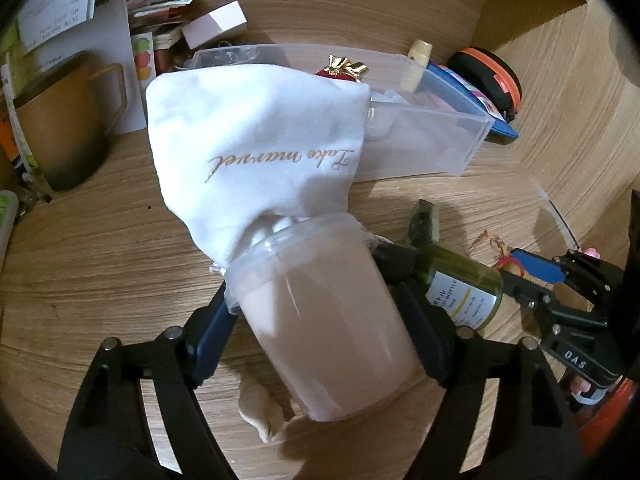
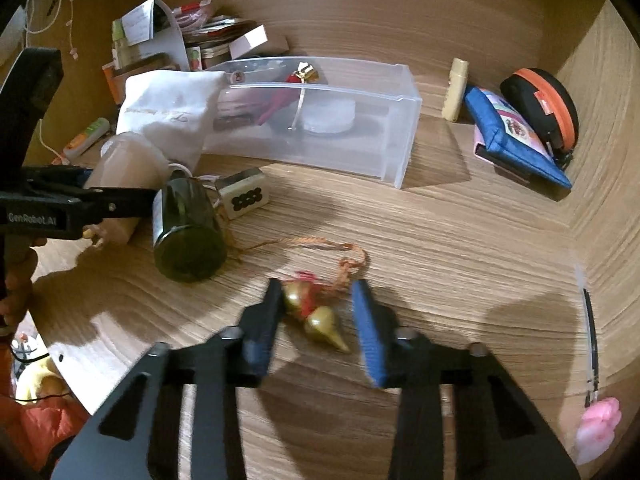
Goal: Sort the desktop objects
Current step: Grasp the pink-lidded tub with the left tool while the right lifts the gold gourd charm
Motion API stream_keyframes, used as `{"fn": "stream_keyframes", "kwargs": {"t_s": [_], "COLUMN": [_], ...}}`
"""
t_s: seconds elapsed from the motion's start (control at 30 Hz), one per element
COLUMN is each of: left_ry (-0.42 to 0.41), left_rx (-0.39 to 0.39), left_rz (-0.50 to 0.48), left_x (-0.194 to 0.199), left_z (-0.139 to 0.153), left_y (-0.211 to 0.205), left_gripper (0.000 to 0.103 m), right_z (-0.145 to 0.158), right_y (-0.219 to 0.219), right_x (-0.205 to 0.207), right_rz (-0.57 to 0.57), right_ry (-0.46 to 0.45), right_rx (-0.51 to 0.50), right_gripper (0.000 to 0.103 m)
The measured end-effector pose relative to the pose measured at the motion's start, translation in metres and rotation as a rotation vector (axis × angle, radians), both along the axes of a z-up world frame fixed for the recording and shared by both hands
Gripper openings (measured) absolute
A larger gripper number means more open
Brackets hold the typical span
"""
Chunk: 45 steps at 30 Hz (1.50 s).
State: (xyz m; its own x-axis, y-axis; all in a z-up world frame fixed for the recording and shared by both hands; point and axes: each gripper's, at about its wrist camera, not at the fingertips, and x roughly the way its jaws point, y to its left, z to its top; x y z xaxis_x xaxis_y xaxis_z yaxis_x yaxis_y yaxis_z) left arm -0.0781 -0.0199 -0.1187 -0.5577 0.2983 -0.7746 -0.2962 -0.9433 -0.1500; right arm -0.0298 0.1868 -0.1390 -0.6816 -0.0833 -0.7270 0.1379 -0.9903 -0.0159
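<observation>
**A:** Where's the gold gourd-shaped charm (image 2: 316, 316) on the orange braided cord?

**B:** On the wooden surface (image 2: 440, 240), between the jaws of the right gripper (image 2: 318, 286). They stand apart. The 9 o'clock one touches it and the 3 o'clock one is clear. Its long axis runs from 11 to 5 o'clock, skew to the jaws.

**A:** And the left gripper (image 1: 310, 296)?

**B:** It looks clenched on the translucent lidded plastic cup (image 1: 332, 340), off at 9 o'clock. The right hand is nearer the charm, pitched steeply down. The clear plastic bin (image 2: 400, 120) waits at 12.
</observation>
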Motion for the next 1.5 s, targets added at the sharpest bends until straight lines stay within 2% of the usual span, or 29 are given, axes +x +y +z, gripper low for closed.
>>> {"fn": "stream_keyframes", "kwargs": {"t_s": [0.37, 0.67, 1.03, 1.5], "left_ry": [0.014, 0.011, 0.029, 0.068], "left_rx": [0.055, 0.093, 0.134, 0.164], "left_rz": [0.044, 0.057, 0.063, 0.065], "left_x": [0.009, 0.012, 0.015, 0.021], "left_z": [0.003, 0.004, 0.010, 0.026], "left_y": [-0.012, -0.022, -0.032, -0.040], "left_gripper": [0.070, 0.068, 0.068, 0.067], "right_z": [0.018, 0.043, 0.078, 0.129], "right_y": [0.018, 0.019, 0.009, -0.017], "right_x": [-0.004, -0.012, -0.024, -0.034], "right_rz": [-0.082, -0.084, -0.060, -0.009], "right_ry": [0.044, 0.101, 0.179, 0.318], "right_rx": [-0.079, -0.133, -0.136, -0.089], "right_gripper": [0.024, 0.024, 0.024, 0.024]}}
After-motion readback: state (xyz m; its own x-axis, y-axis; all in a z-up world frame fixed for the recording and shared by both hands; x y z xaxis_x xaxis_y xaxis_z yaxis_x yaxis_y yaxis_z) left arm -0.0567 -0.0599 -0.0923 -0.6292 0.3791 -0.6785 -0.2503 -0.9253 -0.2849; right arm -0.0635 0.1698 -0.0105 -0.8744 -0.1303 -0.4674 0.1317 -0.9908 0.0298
